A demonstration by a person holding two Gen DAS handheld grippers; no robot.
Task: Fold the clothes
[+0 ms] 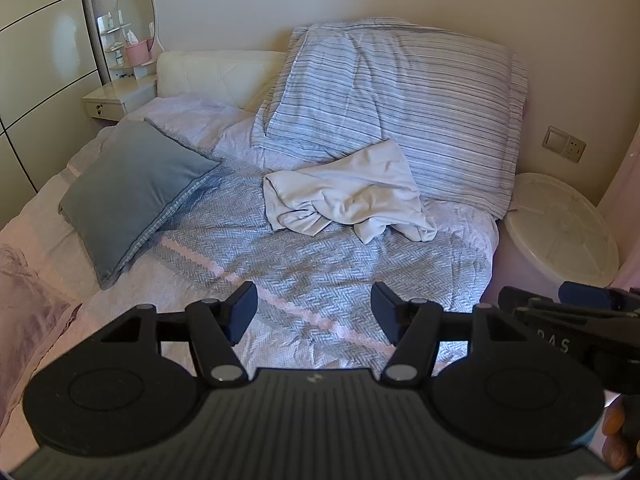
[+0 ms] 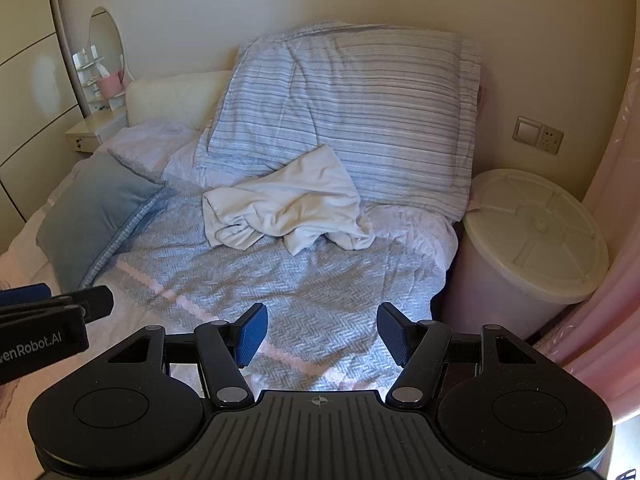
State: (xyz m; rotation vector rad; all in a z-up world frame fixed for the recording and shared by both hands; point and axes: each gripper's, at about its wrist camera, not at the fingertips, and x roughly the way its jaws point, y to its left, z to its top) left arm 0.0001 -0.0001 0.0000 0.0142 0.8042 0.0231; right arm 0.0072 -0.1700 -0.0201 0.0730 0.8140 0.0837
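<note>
A crumpled white garment (image 1: 344, 196) (image 2: 284, 208) lies in a heap on the blue herringbone bedspread (image 1: 320, 272) (image 2: 320, 280), just in front of the big striped pillow. My left gripper (image 1: 314, 310) hovers over the bedspread well short of the garment, its fingers wide apart with nothing between them. My right gripper (image 2: 322, 330) is held the same way, open and empty, over the near part of the bed. Each gripper shows at the edge of the other's view: the right one (image 1: 580, 300) and the left one (image 2: 100, 300).
A large striped pillow (image 1: 400, 96) (image 2: 352, 112) leans on the wall behind the garment. A blue cushion (image 1: 132, 188) (image 2: 92, 216) lies at the left. A white lidded bin (image 1: 560, 224) (image 2: 532, 236) stands by the bed's right side, a dressing table with a round mirror (image 1: 136, 8) at the far left.
</note>
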